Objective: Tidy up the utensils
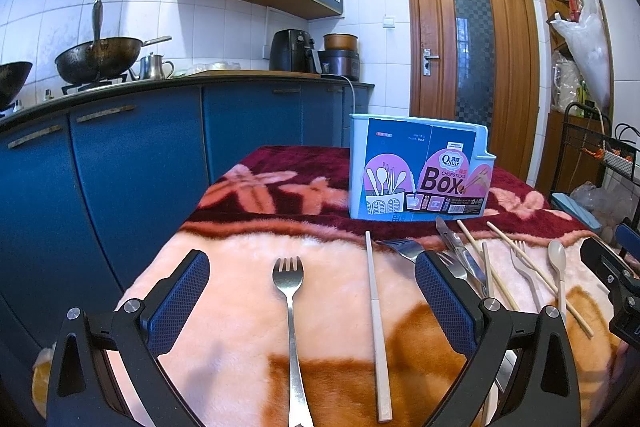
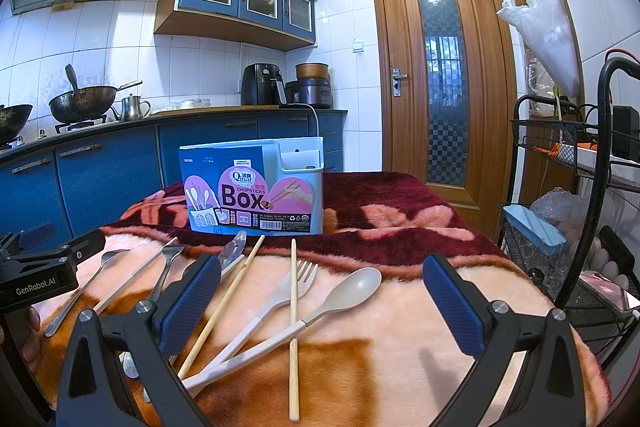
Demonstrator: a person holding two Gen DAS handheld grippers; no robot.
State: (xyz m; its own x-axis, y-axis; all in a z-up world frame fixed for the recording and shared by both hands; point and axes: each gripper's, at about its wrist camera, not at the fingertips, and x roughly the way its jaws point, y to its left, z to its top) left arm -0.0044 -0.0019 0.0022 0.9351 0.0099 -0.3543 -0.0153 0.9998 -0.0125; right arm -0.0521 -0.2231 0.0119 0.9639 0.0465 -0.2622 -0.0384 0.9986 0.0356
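Upright, blue box (image 2: 256,187) reads "Qinar CHOPSTICKS Box"; smaller print illegible; left gripper (image 1: 312,279), right gripper (image 2: 322,281) released.

pale blue box (image 2: 256,187), floral maroon-and-pink blanket (image 2: 400,227), beige spoon (image 2: 352,291)

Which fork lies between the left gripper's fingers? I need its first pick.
The metal fork lying alone, tines toward the box. The other forks lie farther right, among the chopsticks.
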